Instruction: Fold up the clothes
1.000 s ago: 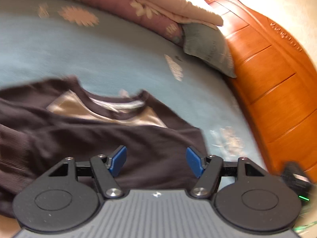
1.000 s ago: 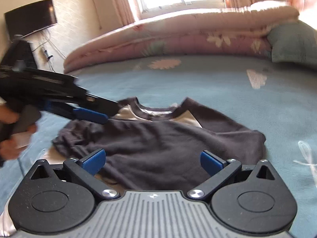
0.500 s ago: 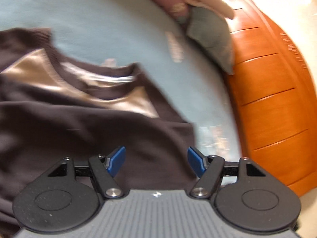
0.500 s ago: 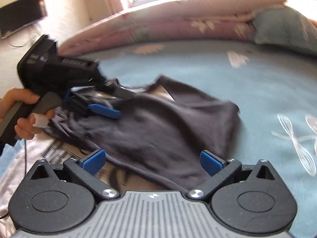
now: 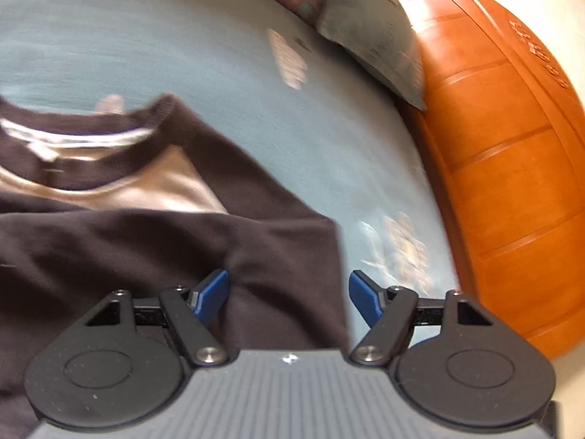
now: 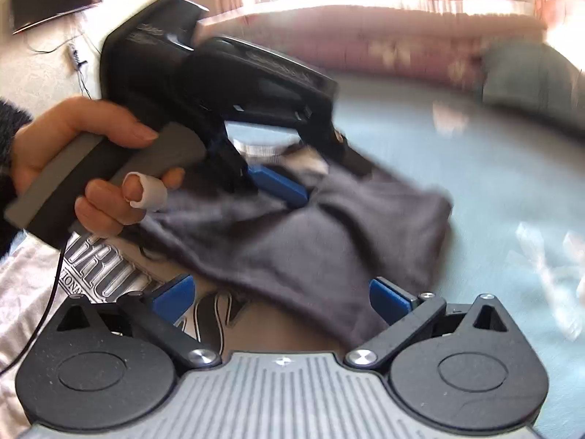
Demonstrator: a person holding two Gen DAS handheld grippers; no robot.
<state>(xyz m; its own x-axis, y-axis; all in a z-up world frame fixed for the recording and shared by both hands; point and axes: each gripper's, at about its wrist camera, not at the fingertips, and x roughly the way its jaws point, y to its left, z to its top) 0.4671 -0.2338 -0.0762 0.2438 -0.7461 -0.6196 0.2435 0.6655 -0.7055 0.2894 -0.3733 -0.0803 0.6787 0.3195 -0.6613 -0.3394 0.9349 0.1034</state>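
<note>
Nearest the right wrist camera, the right gripper point(image 6: 279, 298) stands wide, jaws apart over the near hem of the dark sweatshirt point(image 6: 310, 241), clamping nothing. A printed grey garment point(image 6: 40, 281) lies beneath at the near left. Beyond, the left hand point(image 6: 73, 161) carries the left gripper point(image 5: 289, 292), whose jaws have just been opening; cloth lies under them near the garment's right edge, not pinched. The sweatshirt lies partly folded on the blue bedsheet point(image 5: 182, 47), collar point(image 5: 106, 146) far. A pillow point(image 5: 373, 44) and wooden headboard point(image 5: 504, 168) stand furthest. Judged step: positioning for the next fold. Next move: lower each jaw pair onto an edge, then close.
</note>
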